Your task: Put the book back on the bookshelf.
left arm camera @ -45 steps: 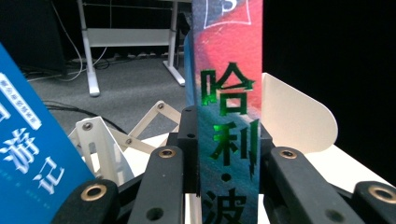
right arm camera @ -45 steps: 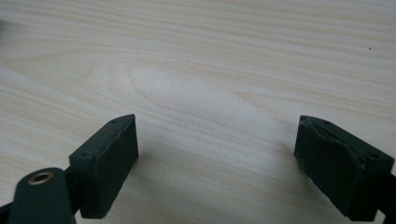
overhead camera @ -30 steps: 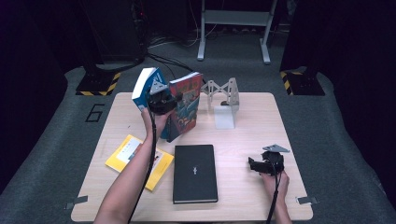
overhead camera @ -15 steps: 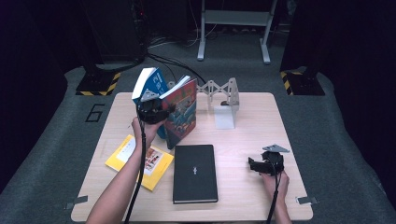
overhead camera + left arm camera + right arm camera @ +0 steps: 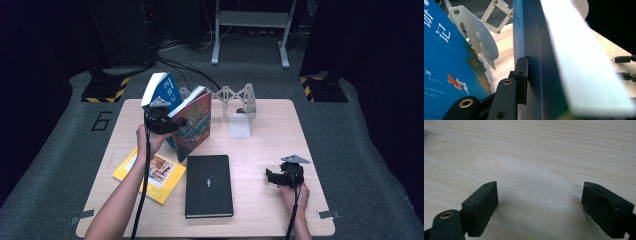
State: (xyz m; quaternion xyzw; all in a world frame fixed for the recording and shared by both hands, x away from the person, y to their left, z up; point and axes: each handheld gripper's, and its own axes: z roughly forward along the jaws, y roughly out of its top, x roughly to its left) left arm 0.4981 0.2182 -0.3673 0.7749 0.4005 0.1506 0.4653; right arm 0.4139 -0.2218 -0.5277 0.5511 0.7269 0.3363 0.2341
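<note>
Left gripper view: we see one black finger [image 5: 522, 79] of the left gripper lying flat against the dark cover of the red-covered picture book [image 5: 536, 75], whose white page block fills the right side. The fingers have just been opening, with that book between them; we cannot tell whether the far finger presses on it. Beside it stands the blue-covered book with white characters [image 5: 446, 62], and behind both the grey metal folding bookstand [image 5: 477, 37].

High view: we find the left gripper [image 5: 162, 121] raised at the front edge of the red-covered book [image 5: 192, 127], which stands tilted on the pale wooden desk [image 5: 260, 150] at its rear left, leaning beside the blue book [image 5: 162, 90] and just left of the bookstand [image 5: 235, 97]. Nearer the person lie a black closed notebook [image 5: 209, 185] and, to its left, a yellow flat booklet [image 5: 150, 172].

Right gripper view: we see the right gripper [image 5: 540, 207] with its fingers wide apart, bare desk wood between them. In the high view it [image 5: 286, 175] rests near the desk's front right, well apart from the books.
</note>
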